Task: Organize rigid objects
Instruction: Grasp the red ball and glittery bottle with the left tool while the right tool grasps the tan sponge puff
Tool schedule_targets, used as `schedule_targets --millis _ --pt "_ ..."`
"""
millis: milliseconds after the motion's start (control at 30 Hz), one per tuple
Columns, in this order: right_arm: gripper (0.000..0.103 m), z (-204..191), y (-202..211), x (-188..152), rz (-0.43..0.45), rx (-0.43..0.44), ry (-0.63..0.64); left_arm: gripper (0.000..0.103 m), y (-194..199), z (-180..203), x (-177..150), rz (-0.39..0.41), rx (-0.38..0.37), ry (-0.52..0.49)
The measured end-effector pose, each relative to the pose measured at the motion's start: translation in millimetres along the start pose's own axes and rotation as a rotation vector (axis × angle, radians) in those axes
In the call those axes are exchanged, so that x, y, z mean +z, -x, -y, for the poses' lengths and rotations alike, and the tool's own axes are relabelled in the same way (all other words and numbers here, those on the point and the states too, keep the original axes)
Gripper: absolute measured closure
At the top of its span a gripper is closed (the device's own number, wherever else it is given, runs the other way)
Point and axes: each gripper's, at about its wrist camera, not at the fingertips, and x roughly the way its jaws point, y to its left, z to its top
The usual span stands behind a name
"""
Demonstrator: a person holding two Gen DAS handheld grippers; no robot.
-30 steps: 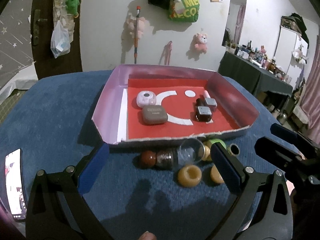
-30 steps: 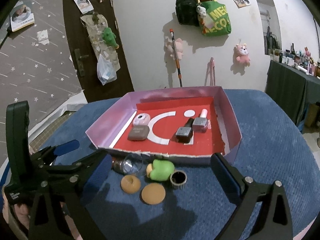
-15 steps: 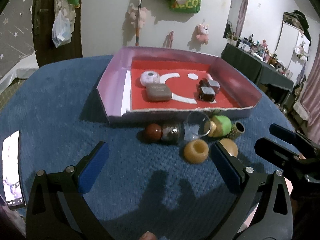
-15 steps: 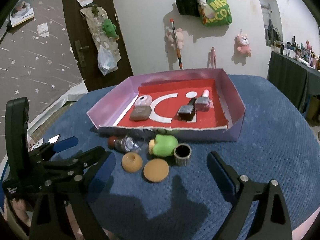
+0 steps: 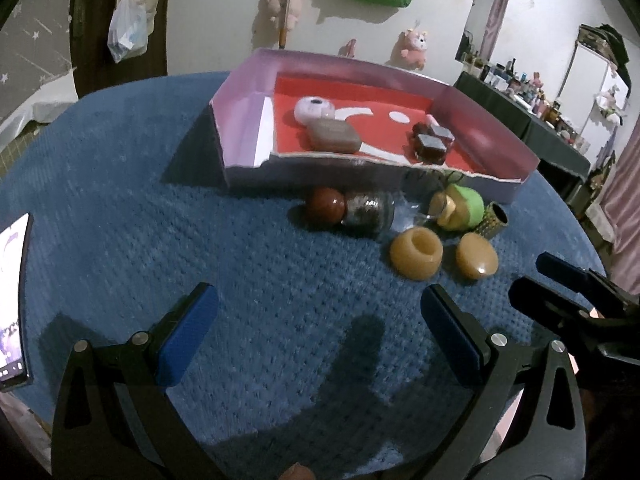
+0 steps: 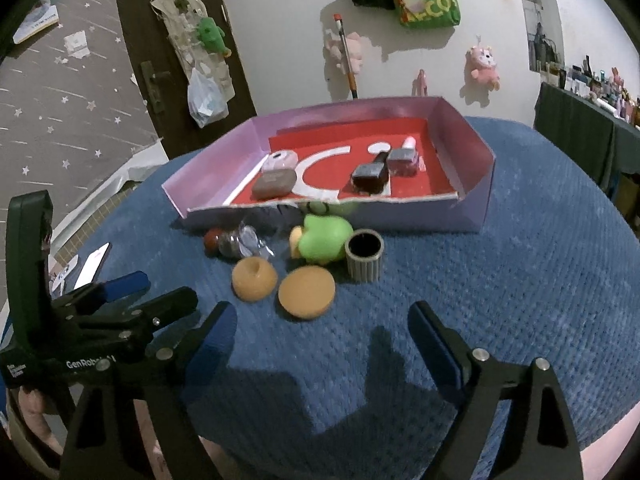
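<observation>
A pink box with a red floor holds a white round case, a brown case and two small bottles. In front of it on the blue cloth lie a red-capped glass bottle, a green toy, a grey ribbed cup, a tan ring and a tan disc. My left gripper is open and empty, short of the objects. My right gripper is empty, its jaws closing, just short of the tan disc.
A phone lies at the cloth's left edge. A dark door and a wall with hanging toys and bags stand behind. A dark shelf with bottles is at the right. Bare blue cloth lies to the box's left.
Both grippers have sunk toward the cloth, so the box and loose objects sit higher in both views. The right gripper's fingers stand slightly closer together. Nothing was grasped.
</observation>
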Motion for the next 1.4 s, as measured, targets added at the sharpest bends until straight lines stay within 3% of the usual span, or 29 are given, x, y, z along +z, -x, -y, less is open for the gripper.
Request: schedule_targets --millis 533,1067,1400 --pt "0.017 3 -20 -9 -0.033 -0.018 0.007 0.000 -21 -1 15 -0.010 0.062 0.026" --pt "0.017 -4 -34 -2 -0.011 -0.050 0.053 0.000 -44 6 42 -0.023 0.040 0.079" --pt "0.017 -14 -47 2 -0.004 -0.116 0.096 0.002 -55 11 50 -0.057 0.112 0.078"
